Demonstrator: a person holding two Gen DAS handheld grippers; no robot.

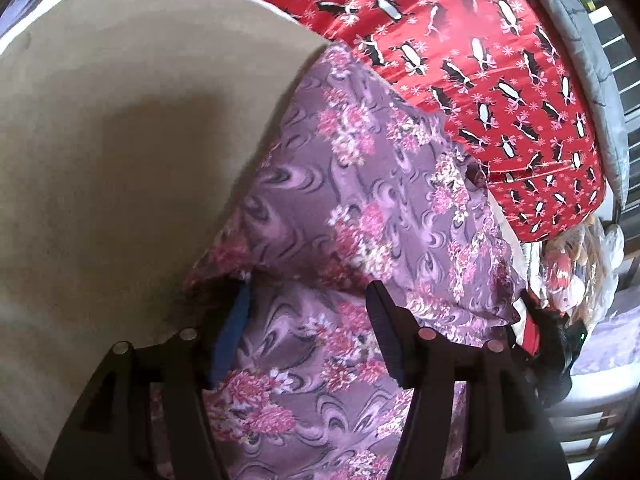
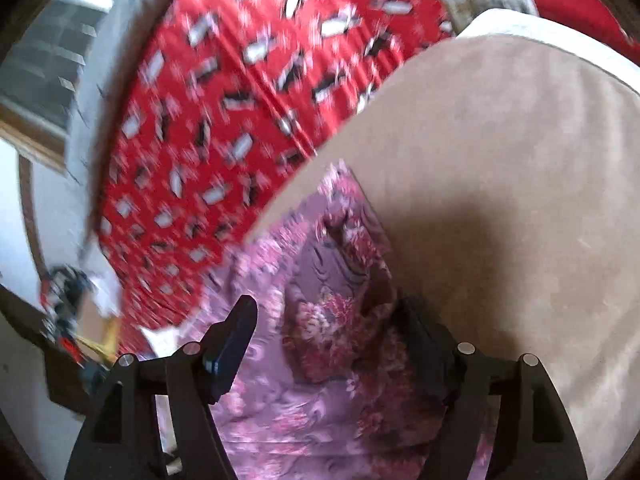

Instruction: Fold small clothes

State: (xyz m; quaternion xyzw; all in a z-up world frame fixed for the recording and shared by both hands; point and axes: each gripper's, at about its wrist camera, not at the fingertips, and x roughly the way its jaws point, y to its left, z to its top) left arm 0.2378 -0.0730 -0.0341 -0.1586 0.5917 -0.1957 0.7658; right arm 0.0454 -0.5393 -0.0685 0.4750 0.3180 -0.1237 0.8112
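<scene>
Beige bed surface (image 1: 120,140) under the purple floral garment (image 1: 360,200); left gripper (image 1: 308,312) and right gripper (image 2: 332,320) jaws wide, straddling loose cloth. Risk: bunching.

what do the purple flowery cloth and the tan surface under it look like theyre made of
The purple floral cloth looks like thin woven fabric, matte to faintly sheened: it drapes and creases softly around the fingers. The tan surface looks like a matte, napped textile, perhaps suede-like upholstery or fleece; its fine fuzzy grain shows no weave, so the exact fibre is unclear.
</scene>
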